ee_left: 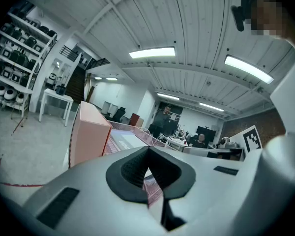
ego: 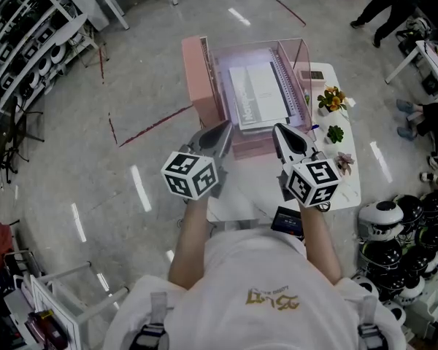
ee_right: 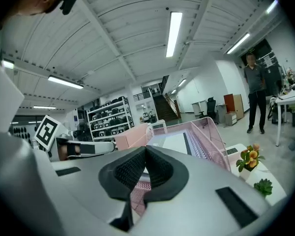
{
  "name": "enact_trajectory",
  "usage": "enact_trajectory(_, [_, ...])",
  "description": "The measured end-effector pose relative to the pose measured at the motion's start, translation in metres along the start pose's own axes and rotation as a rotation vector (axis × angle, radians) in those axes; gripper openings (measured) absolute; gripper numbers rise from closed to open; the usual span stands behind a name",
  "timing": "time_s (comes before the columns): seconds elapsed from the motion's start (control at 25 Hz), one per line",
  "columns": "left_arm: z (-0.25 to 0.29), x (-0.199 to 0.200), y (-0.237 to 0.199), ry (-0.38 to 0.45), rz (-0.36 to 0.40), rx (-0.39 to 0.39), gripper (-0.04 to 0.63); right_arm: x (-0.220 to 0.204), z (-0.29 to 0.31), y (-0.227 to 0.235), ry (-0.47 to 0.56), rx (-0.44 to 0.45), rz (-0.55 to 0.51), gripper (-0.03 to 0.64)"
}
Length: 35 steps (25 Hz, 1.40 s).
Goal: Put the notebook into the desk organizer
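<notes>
Pink desk organizer; white notebook; grey floor, red tape lines.

Head camera looks down; gripper cameras face organizer.

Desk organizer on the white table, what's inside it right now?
A white-covered spiral notebook lies flat in the pink desk organizer, its spiral binding along the right mesh wall. Whatever is under the notebook is covered, so I can't tell.
</notes>
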<state>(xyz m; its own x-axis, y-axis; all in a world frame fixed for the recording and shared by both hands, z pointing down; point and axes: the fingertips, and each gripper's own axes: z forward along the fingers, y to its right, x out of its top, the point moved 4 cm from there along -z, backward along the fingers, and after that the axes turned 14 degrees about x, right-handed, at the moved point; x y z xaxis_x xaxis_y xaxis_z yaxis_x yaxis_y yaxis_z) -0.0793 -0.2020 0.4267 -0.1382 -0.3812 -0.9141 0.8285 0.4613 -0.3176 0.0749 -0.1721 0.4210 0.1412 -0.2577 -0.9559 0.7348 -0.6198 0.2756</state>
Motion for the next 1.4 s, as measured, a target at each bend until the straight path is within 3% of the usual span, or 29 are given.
enact_trajectory(1.4, [-0.0006, -0.0041, -0.006, -0.009, -0.02, 0.004, 0.015, -0.0064, 0.0023, 0.0006, -0.022, -0.008, -0.004, 0.011])
